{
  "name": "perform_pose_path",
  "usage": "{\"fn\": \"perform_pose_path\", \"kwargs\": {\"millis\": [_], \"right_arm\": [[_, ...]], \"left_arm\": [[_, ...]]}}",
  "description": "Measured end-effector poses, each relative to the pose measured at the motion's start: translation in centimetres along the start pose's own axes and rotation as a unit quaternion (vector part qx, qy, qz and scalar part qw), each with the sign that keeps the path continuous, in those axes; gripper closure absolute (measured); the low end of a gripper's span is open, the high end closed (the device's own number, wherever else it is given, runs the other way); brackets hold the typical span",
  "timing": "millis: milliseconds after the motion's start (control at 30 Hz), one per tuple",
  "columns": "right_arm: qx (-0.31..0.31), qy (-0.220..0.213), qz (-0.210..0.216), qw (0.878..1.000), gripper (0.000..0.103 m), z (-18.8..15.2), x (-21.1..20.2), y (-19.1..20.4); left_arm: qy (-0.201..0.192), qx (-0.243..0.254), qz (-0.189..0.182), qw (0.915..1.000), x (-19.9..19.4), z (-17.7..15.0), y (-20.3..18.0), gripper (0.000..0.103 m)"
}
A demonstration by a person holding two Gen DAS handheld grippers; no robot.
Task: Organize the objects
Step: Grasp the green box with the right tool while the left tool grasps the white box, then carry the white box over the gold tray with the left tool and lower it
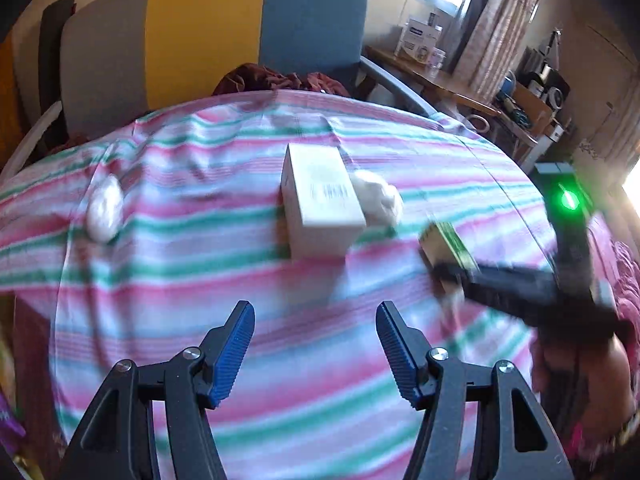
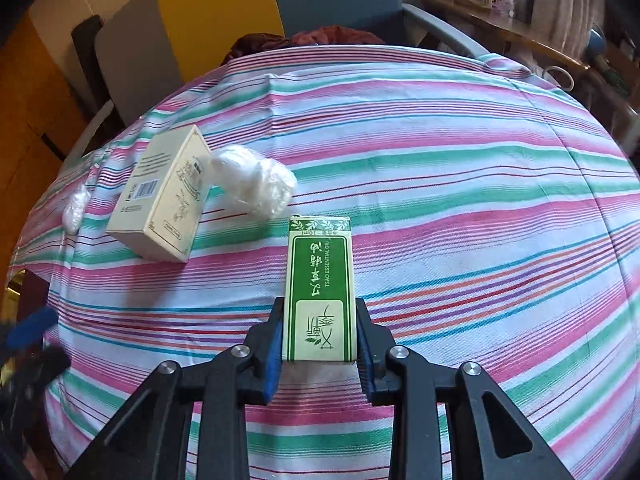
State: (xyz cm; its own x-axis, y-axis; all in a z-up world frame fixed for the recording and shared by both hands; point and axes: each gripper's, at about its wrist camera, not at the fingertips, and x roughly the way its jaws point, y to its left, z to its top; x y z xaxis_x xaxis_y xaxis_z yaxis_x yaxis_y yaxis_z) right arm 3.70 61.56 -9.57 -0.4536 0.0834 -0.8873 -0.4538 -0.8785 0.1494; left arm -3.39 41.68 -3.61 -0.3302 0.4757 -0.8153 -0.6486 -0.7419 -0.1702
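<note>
- We hold the right gripper (image 2: 320, 344) clamped on a green essential-oil box (image 2: 320, 288), its blue pads pressed to the box's two long sides; the box points straight ahead along the fingers, over the striped cloth (image 2: 460, 168).
- Ahead and to the left of the right gripper, a cream carton (image 2: 160, 196) lies on the cloth, turned at an angle, barcode face up.
- Just right of that carton, and touching or nearly touching its far corner, sits a crumpled clear plastic wrap (image 2: 256, 182); it lies just beyond the tip of the green box.
- A smaller plastic bundle (image 2: 74, 206) rests farther left, apart from the carton.
- Our left gripper (image 1: 316, 344) hangs with its jaws spread wide and nothing between them, above the cloth (image 1: 200, 280).
- Straight ahead of the left gripper lies the cream carton (image 1: 320, 204), with the plastic wrap (image 1: 380, 198) at its right side.
- Ahead and to the left, the smaller bundle (image 1: 105, 208) lies well apart.
- To its right, blurred, the right gripper carries the green box (image 1: 446, 244).
- Beyond the cloth stands a chair (image 1: 208, 40) with grey, yellow and blue panels.
</note>
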Motion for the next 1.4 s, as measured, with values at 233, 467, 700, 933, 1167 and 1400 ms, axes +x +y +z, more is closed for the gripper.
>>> {"fn": "perform_pose_path", "kwargs": {"millis": [233, 467, 700, 933, 1167, 1400], "right_arm": [[-0.011, 0.003, -0.003, 1.0, 0.072, 0.1, 0.3, 0.4], [0.01, 0.006, 0.009, 1.0, 0.072, 0.3, 0.3, -0.1], [0.007, 0.007, 0.007, 1.0, 0.072, 0.5, 0.5, 0.0], [0.014, 0.006, 0.011, 1.0, 0.072, 0.4, 0.4, -0.2], [0.015, 0.004, 0.015, 1.0, 0.072, 0.6, 0.5, -0.2], [0.013, -0.001, 0.03, 0.999, 0.072, 0.7, 0.4, 0.0]], "left_arm": [[-0.002, 0.01, 0.019, 0.9998, 3.6, 3.9, -1.6, 0.033], [0.004, 0.025, 0.038, 0.9989, 6.5, 5.8, -2.4, 0.033], [-0.003, 0.032, 0.054, 0.998, 8.6, 6.2, -2.4, 0.034], [-0.049, 0.034, 0.068, 0.9959, 8.6, 5.3, -1.4, 0.051], [-0.079, 0.057, 0.037, 0.9945, 7.9, 3.8, -0.9, 0.052], [-0.104, 0.051, 0.045, 0.9923, 6.1, 1.3, -0.3, 0.053]]}}
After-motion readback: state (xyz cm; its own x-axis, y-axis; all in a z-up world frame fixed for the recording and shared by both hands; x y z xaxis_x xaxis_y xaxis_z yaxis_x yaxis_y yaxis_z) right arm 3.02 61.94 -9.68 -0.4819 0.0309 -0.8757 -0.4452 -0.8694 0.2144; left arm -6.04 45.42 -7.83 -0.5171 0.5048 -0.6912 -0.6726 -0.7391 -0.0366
